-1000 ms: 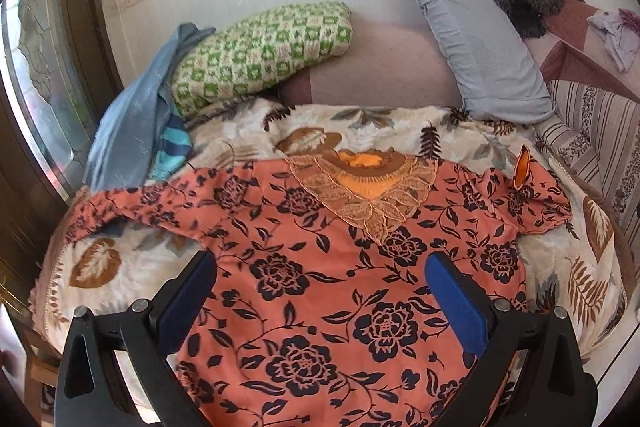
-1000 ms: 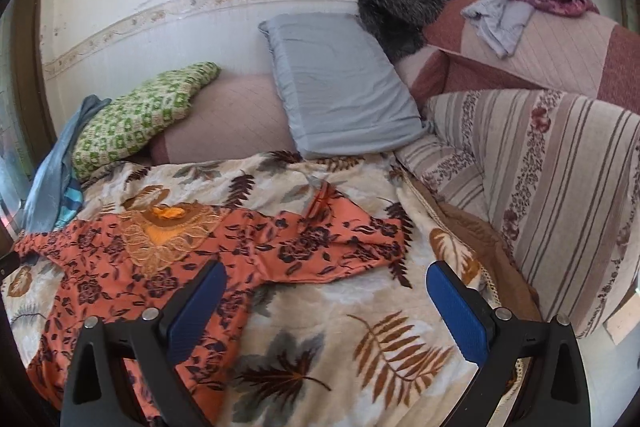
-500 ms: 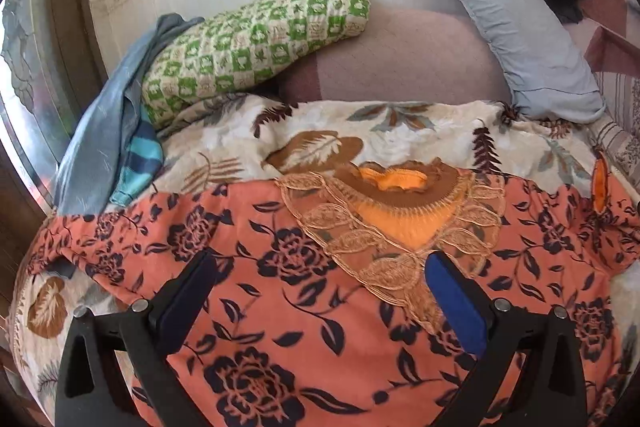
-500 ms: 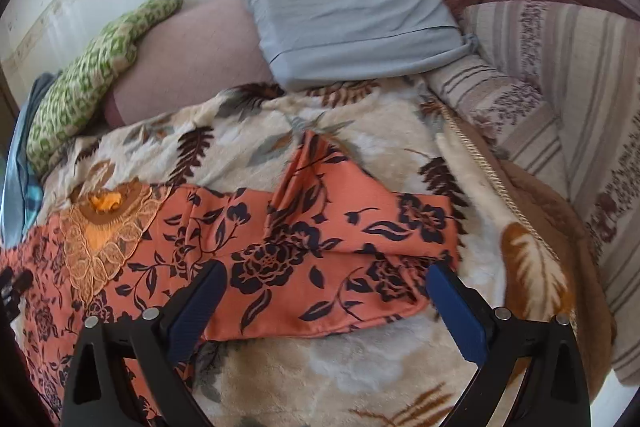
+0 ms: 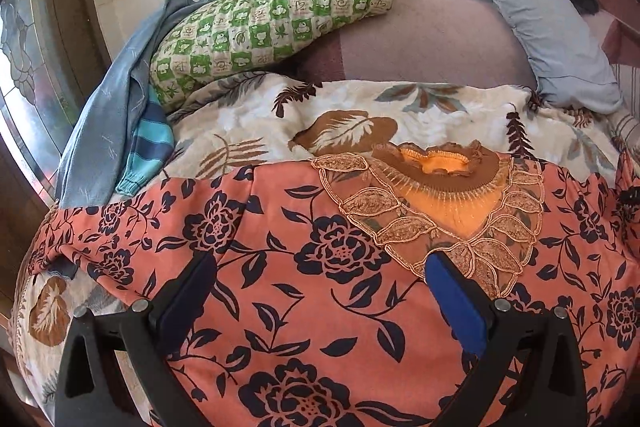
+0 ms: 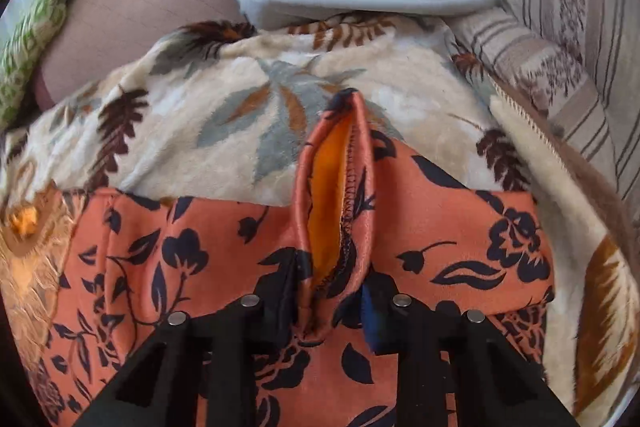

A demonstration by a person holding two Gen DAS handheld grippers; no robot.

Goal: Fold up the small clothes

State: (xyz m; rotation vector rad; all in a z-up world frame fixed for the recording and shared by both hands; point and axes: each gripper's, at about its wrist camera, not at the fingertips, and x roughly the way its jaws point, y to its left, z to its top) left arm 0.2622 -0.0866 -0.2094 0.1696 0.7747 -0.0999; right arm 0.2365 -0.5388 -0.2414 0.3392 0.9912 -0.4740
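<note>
An orange dress with dark flowers lies spread on the leaf-patterned blanket, its embroidered neckline at the far side. My left gripper is open and hovers low over the dress body, left of the neckline. In the right wrist view the dress's right sleeve lies on the blanket. My right gripper is shut on a raised fold of the sleeve, whose orange inside shows.
A green checked pillow, a blue garment and a grey pillow lie against the wall. A striped cushion stands to the right of the sleeve. A window is at the left.
Both grippers moved forward and down toward the dress. The right gripper went from open to shut on a pinched fold of the sleeve. The left gripper stayed open.
</note>
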